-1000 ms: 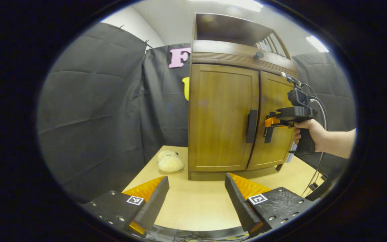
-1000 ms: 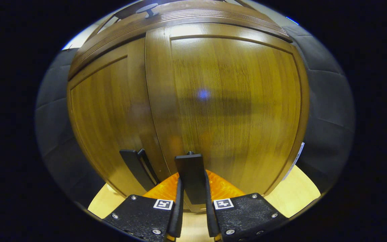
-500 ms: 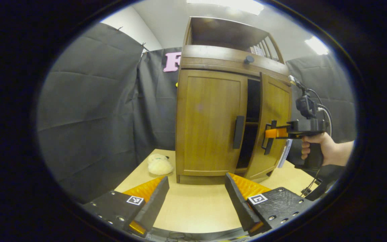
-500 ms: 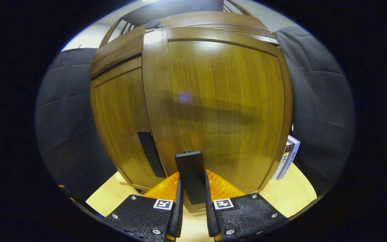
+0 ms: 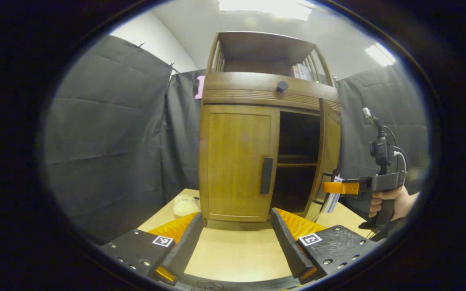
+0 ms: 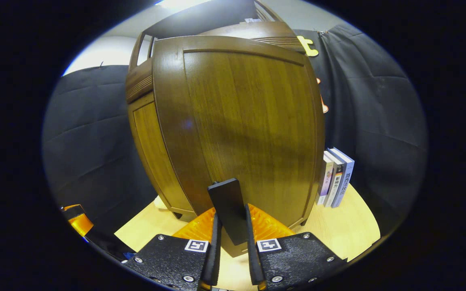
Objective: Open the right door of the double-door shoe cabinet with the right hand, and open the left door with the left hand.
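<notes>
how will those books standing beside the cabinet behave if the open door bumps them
The books stand upright on the table with nothing bracing their far side, so they would probably topple like dominoes. They look stiff and thin, so likely light enough to slide.

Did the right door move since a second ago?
Yes. The right door swung outward, away from the shut left door, pulled by the right gripper.

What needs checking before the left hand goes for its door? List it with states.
1. Right door swung open: ok.
2. Right gripper clamped on the right handle: ok.
3. Left door shut, waiting to be opened: ok.
4. Left handle unobstructed: ok.
5. Left gripper open, wide enough for the handle: ok.
6. Books beside the cabinet clear of the right door: cannot tell.
</notes>
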